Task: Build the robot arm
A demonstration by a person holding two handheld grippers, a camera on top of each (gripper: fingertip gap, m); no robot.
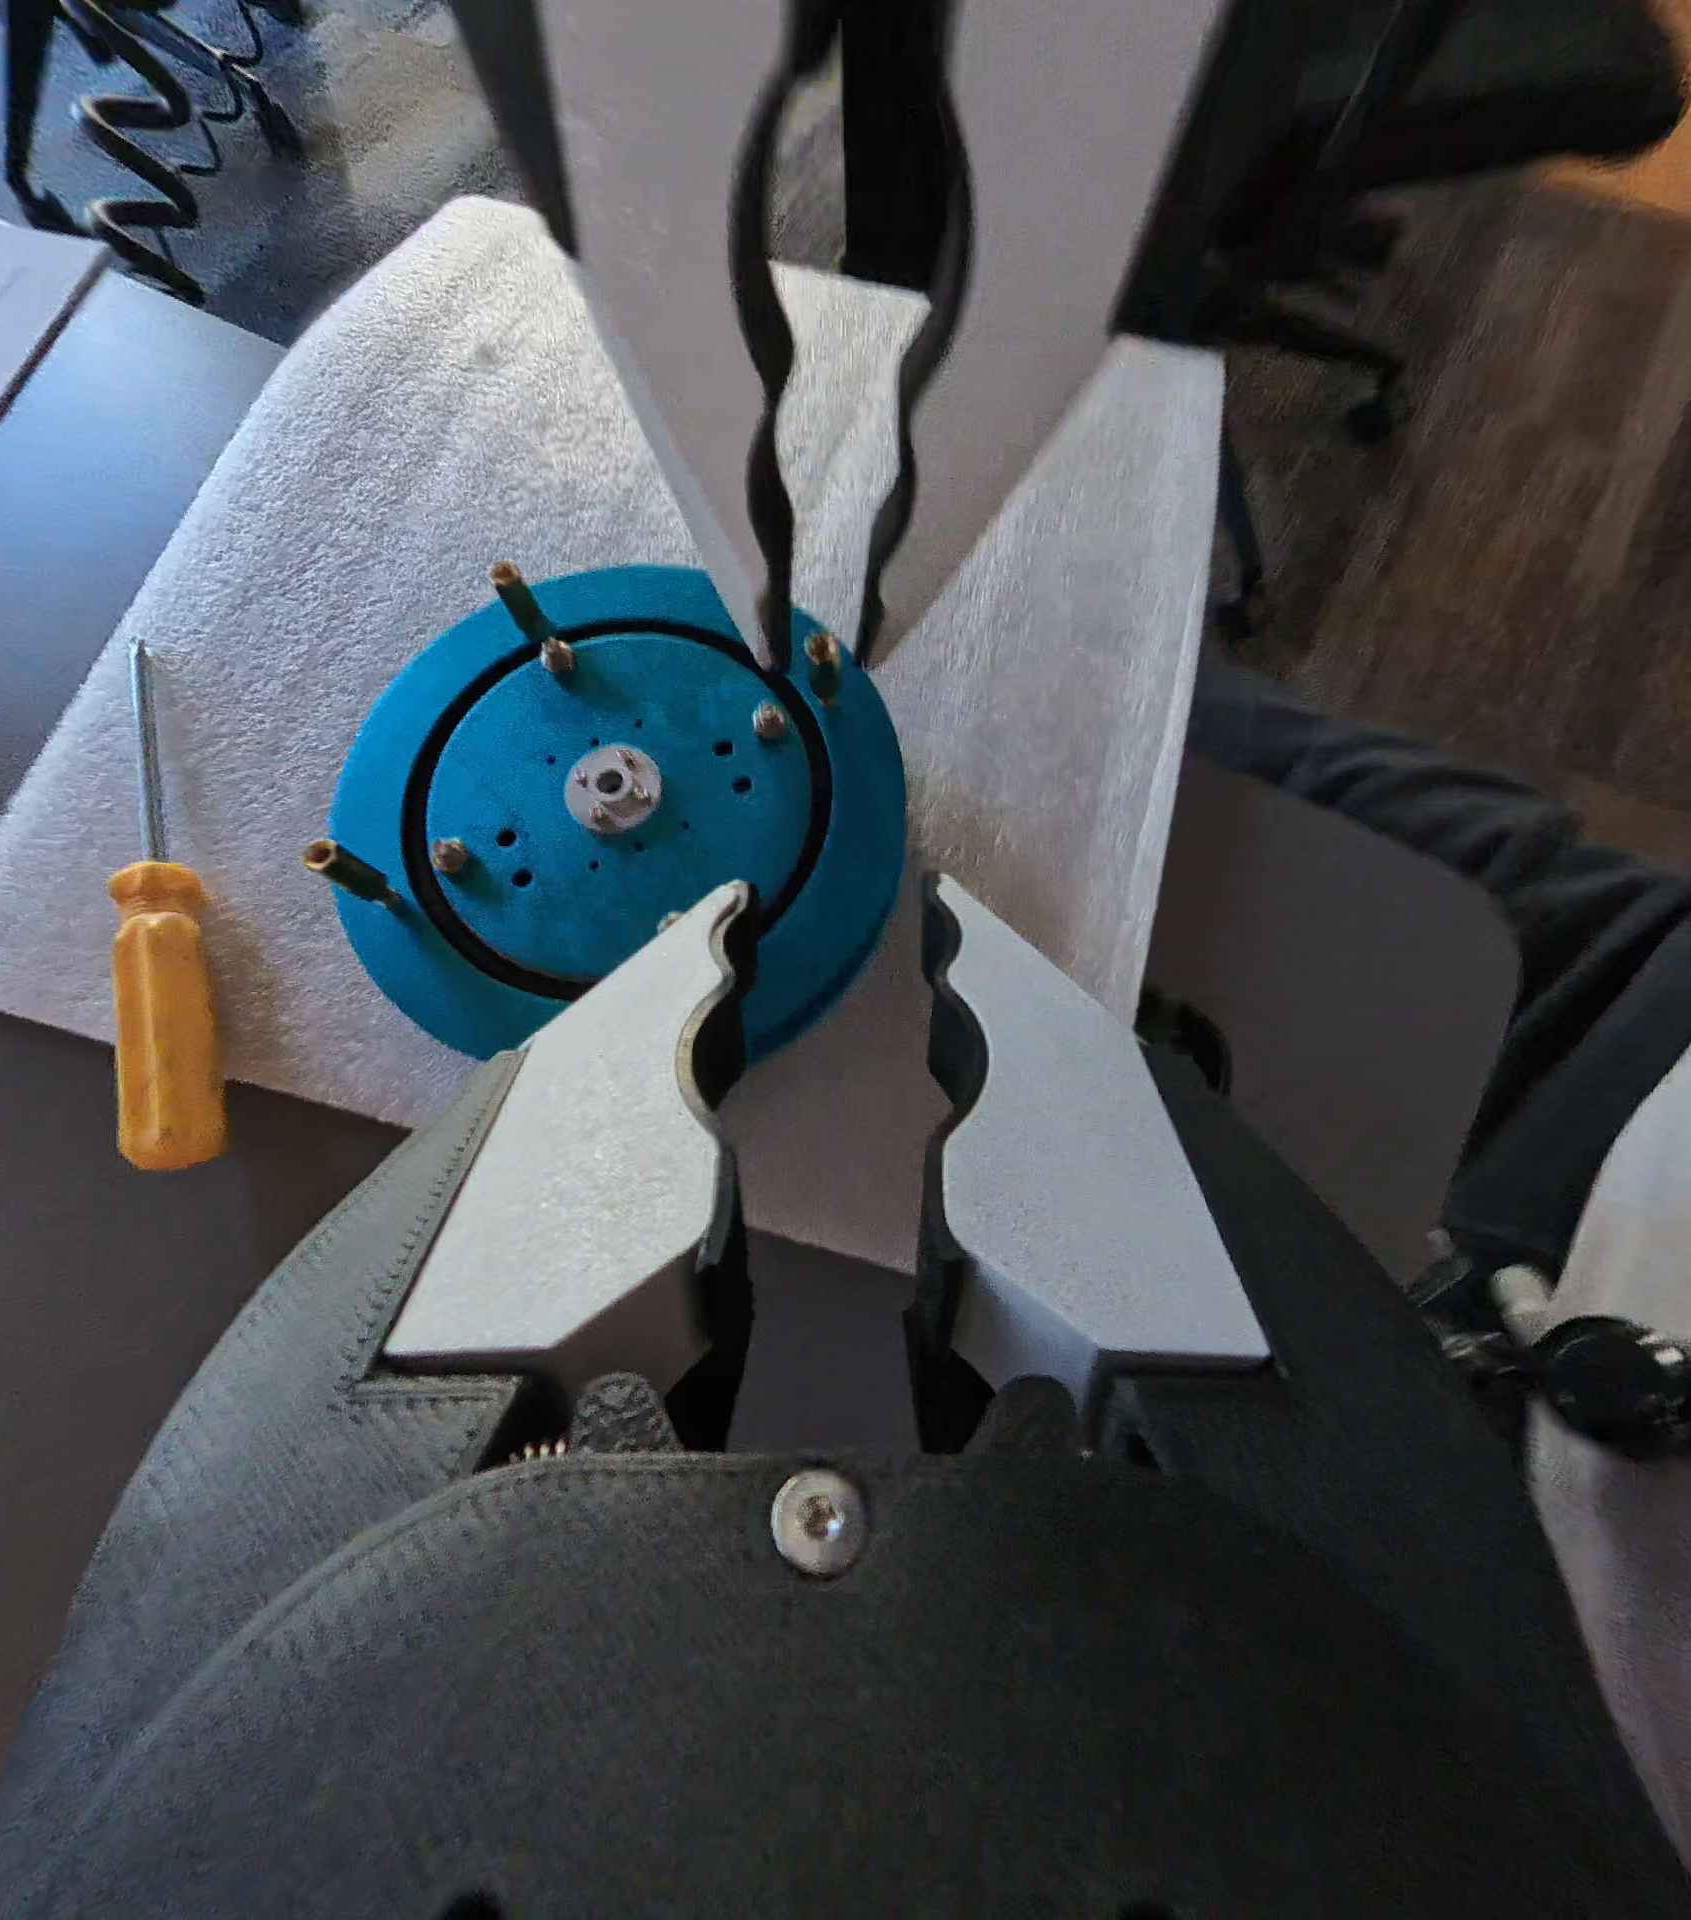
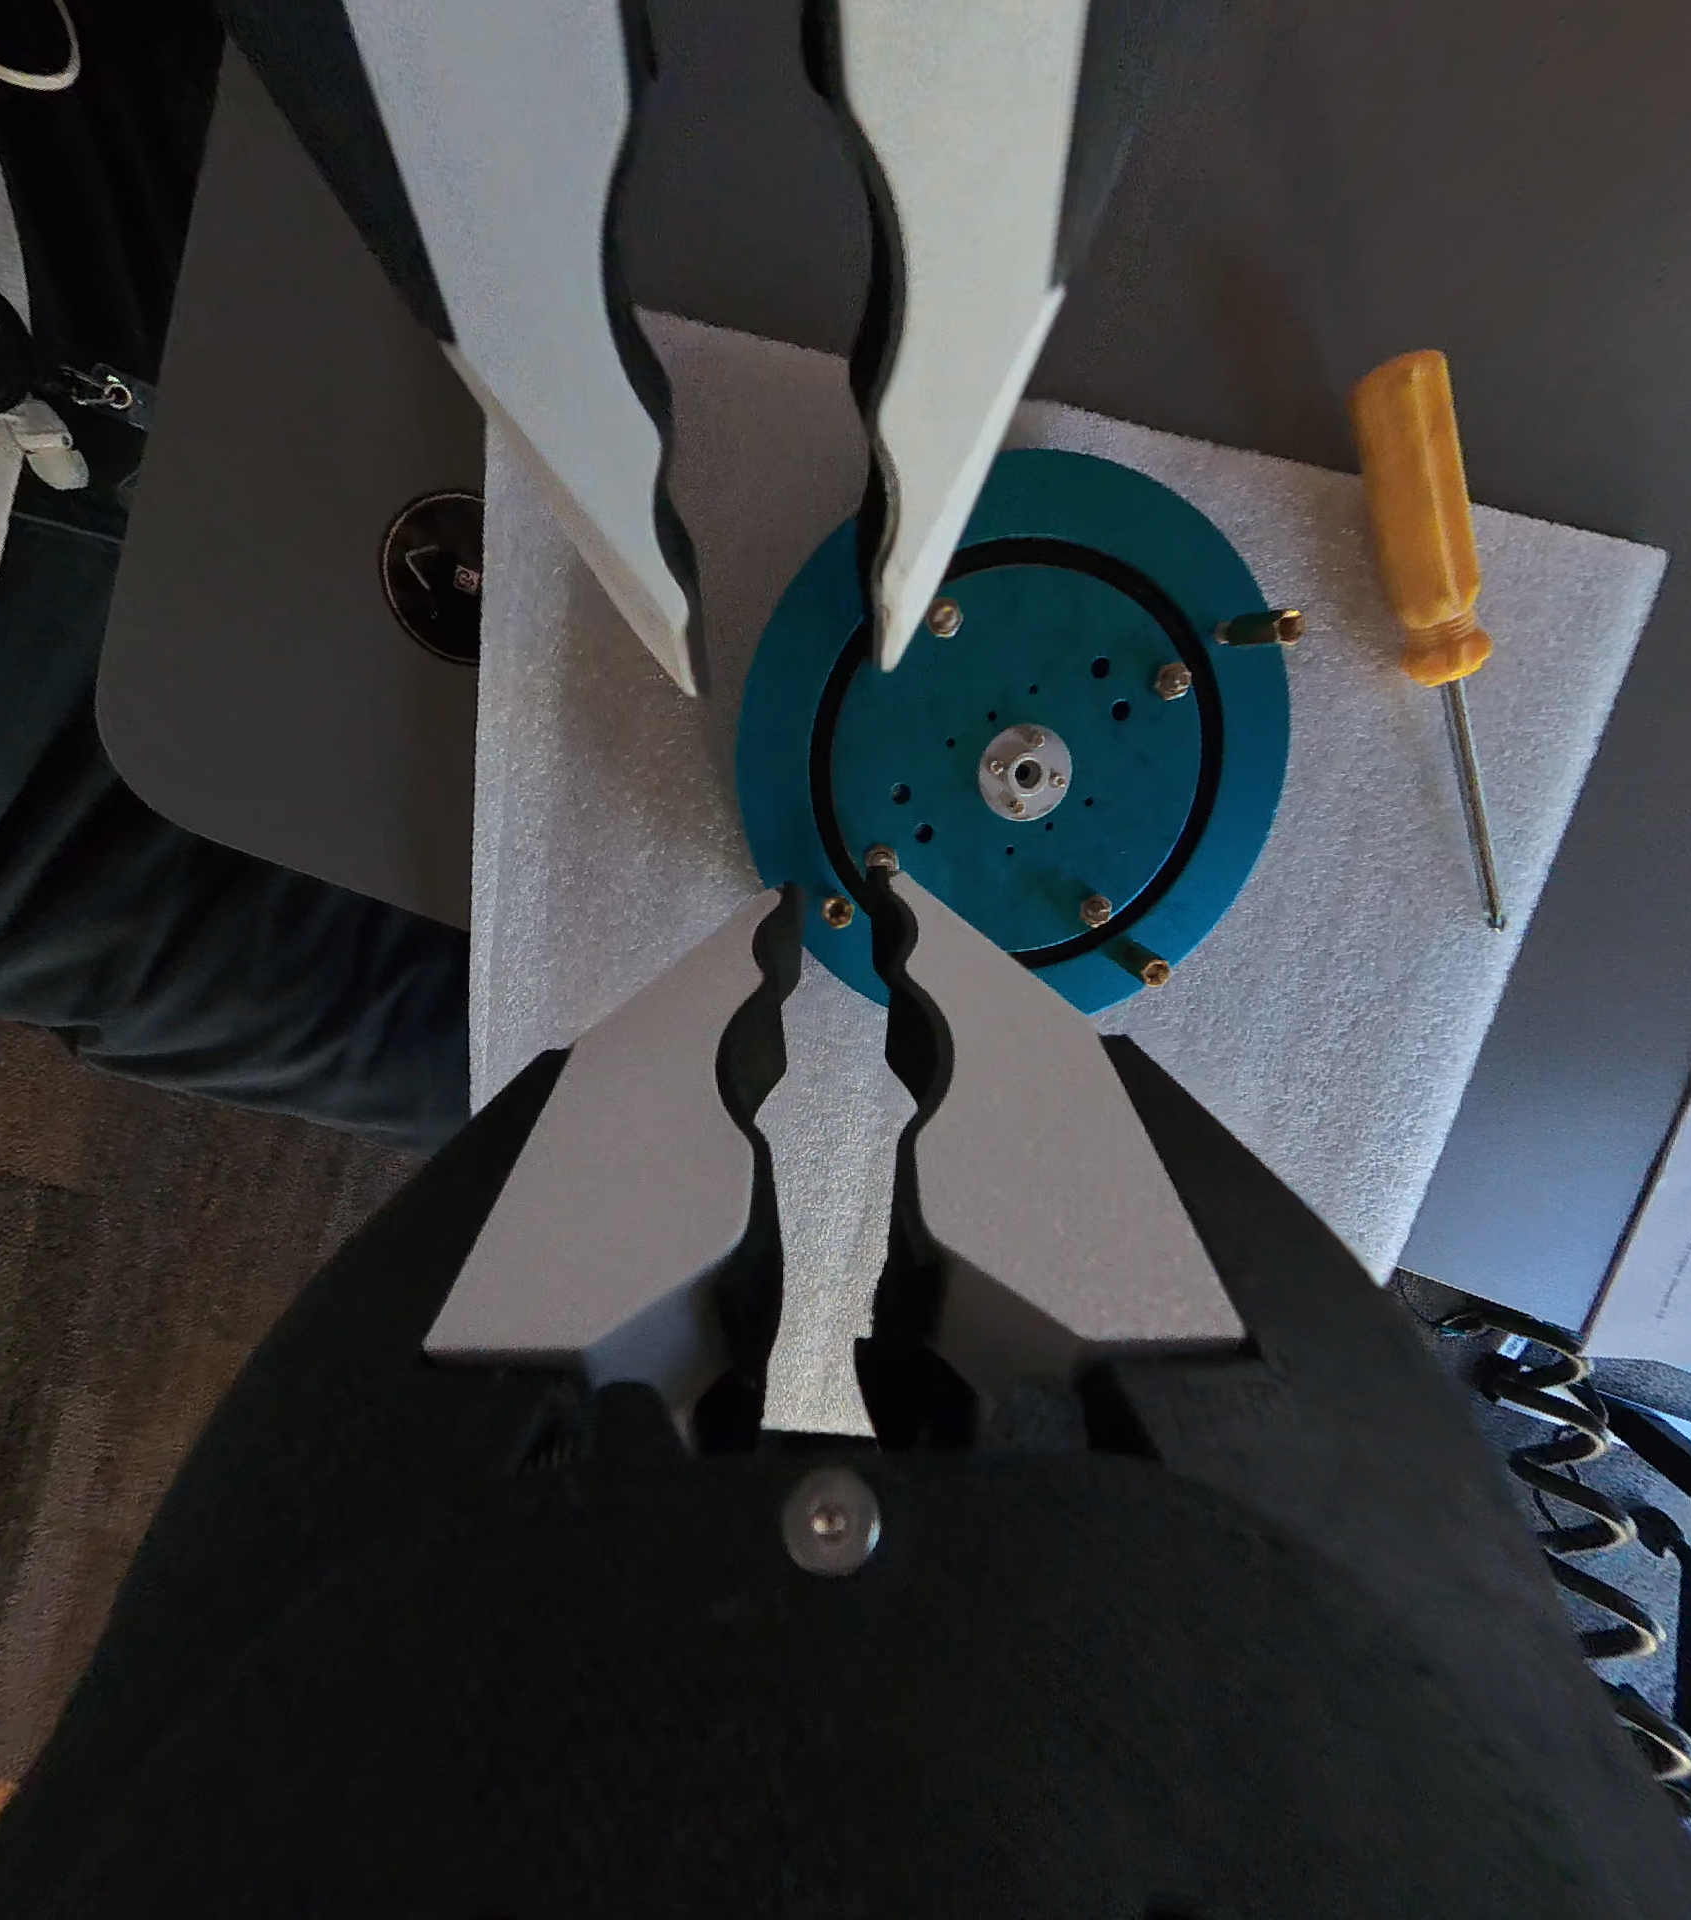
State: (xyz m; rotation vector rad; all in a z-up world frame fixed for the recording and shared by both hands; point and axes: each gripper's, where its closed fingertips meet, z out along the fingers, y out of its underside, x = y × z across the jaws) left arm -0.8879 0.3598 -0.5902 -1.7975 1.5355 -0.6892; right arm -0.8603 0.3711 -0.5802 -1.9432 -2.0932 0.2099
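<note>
1. Blue round plastic disc (image 2: 1017, 748) w/ brass standoffs lies flat on white foam pad (image 2: 1340, 1091).
2. Right gripper (image 2: 836, 888): tips straddle a brass standoff (image 2: 838, 911) at disc rim, jaws slightly apart.
3. Left gripper (image 1: 836, 894) opposite, jaws apart, empty.
4. Yellow-handled screwdriver (image 1: 163, 997) beside disc.

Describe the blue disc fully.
The blue disc is a flat, round, matte plate that looks like printed plastic. It lies flat on a white foam sheet. A black ring runs in a circle within it, separating an outer band from an inner disc. A small grey metal hub sits at the centre among small holes. Brass standoffs stand up from it. The left gripper and right gripper are open, tips at opposite edges of the disc; contact is unclear.
</note>
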